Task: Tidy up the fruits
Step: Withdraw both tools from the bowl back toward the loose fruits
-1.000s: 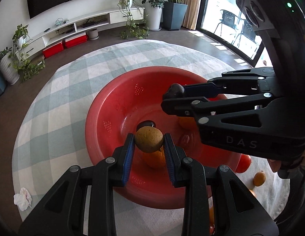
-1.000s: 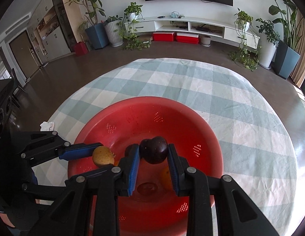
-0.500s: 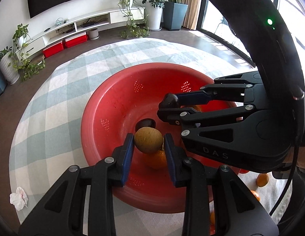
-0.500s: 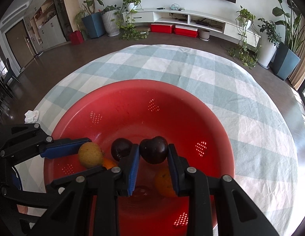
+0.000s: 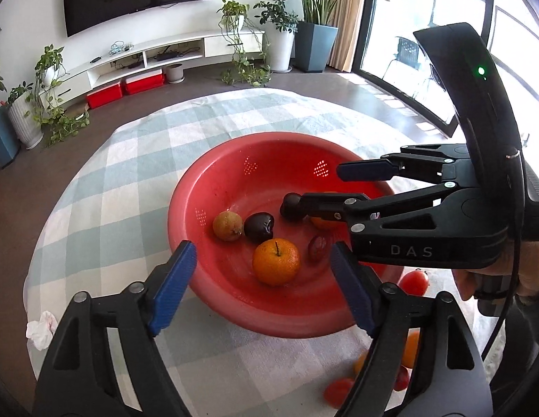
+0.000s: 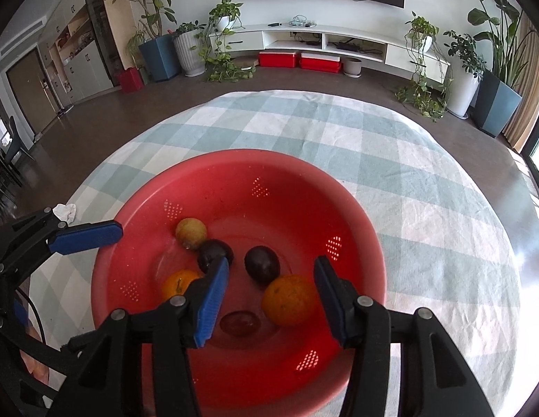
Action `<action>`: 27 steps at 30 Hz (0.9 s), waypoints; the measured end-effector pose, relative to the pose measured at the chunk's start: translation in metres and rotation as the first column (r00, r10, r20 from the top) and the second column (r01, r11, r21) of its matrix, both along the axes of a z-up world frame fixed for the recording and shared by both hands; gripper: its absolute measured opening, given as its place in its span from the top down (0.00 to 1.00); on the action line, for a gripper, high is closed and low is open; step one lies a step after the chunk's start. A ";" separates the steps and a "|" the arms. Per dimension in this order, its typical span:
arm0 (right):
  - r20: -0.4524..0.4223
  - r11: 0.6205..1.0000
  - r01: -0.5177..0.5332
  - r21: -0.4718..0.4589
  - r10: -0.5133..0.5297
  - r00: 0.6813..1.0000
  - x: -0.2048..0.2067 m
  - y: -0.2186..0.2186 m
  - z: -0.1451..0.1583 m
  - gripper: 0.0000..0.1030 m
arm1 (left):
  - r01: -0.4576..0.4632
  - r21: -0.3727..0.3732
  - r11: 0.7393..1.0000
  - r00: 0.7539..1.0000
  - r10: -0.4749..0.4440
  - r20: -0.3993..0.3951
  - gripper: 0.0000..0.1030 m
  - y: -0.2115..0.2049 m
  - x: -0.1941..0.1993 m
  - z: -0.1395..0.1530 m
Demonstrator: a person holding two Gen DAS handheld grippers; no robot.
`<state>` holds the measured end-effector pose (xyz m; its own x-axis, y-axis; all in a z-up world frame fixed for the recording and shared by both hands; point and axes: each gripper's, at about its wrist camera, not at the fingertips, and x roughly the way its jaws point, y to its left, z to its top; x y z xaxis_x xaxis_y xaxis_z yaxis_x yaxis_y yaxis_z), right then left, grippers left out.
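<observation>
Your left gripper (image 5: pixel 260 283) hangs over the near rim of the red bowl (image 5: pixel 206 288) with its jaws opening wide and nothing between the blue pads. Your right gripper (image 6: pixel 271 299) reaches over the bowl from the other side; its jaws are opening too, and no fruit is pressed between them. In the right wrist view an orange (image 6: pixel 289 299) and a dark plum (image 6: pixel 262 264) show through the gap, both lying loose on the bowl floor below.

All the fruit you can see inside the bowl rests on its bottom. The brownish-yellow round fruit (image 5: pixel 227 226) lies toward the bowl's left in the left wrist view, touching a second dark plum (image 5: pixel 258 227) beside it. Nearer to you sits another orange (image 5: pixel 276 261), stem up, and just right of it a small reddish-purple fruit (image 5: pixel 317 248).

The bowl stands on a table covered with a pale green checked cloth (image 5: pixel 137 160). Outside the bowl, on the cloth by your right hand (image 5: pixel 491 278), a red tomato (image 5: pixel 414 281) lies close to the rim, and several more orange and red fruits (image 5: pixel 339 391) lie at the table's near edge, partly hidden behind the left gripper's arm. A crumpled white tissue (image 5: pixel 41 328) lies on the cloth well to the left.
</observation>
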<state>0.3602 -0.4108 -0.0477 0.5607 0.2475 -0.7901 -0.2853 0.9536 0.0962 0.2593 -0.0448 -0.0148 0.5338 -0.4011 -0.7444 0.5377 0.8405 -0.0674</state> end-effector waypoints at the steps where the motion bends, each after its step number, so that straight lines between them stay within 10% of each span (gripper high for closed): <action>1: 0.016 1.000 0.007 0.010 -0.008 1.000 -0.005 -0.003 0.005 0.42 | -0.004 -0.010 1.000 1.000 0.004 0.008 0.17 0.002 -0.004 0.004; 6: 0.072 0.997 0.031 0.066 -0.036 0.997 -0.028 -0.014 0.025 0.30 | -0.011 -0.037 0.999 0.999 0.012 0.037 0.02 0.010 -0.025 0.019; 18: 0.164 0.982 0.023 0.186 -0.054 0.985 -0.111 -0.039 0.049 0.19 | 0.012 -0.045 0.999 1.000 -0.011 0.020 0.00 0.028 -0.096 0.008; 27: 0.131 0.969 0.044 0.244 -0.077 0.988 -0.186 -0.069 0.019 0.11 | 0.195 0.062 0.979 0.980 -0.191 -0.055 0.00 0.022 -0.138 -0.033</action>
<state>0.1741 -0.4800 -0.0285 0.6800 0.3821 -0.6258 -0.2544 0.9234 0.2874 0.1213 -0.0224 -0.0475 0.4140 -0.4421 -0.7958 0.6877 0.7247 -0.0448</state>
